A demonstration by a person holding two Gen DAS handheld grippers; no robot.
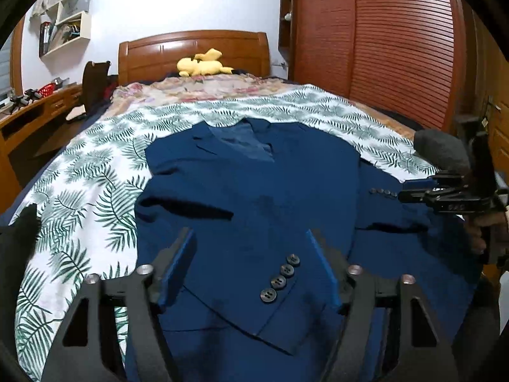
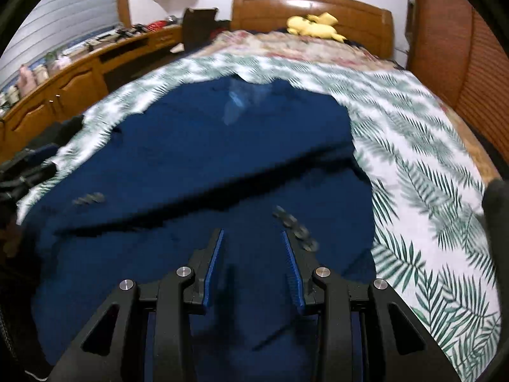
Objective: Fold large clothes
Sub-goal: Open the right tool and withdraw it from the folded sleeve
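One navy jacket (image 1: 254, 191), flat, sleeves folded inward

Navy jacket (image 1: 254, 191) (grey buttons (image 1: 280, 281)) on white, green-fern-print sheet (image 1: 95, 197).

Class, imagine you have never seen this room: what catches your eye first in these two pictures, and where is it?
A dark blue jacket lies spread flat across the middle of the bed, on a white sheet printed with green leaves. A yellow soft toy sits at the far end against the wooden headboard. A tall reddish-brown wardrobe stands to the right.
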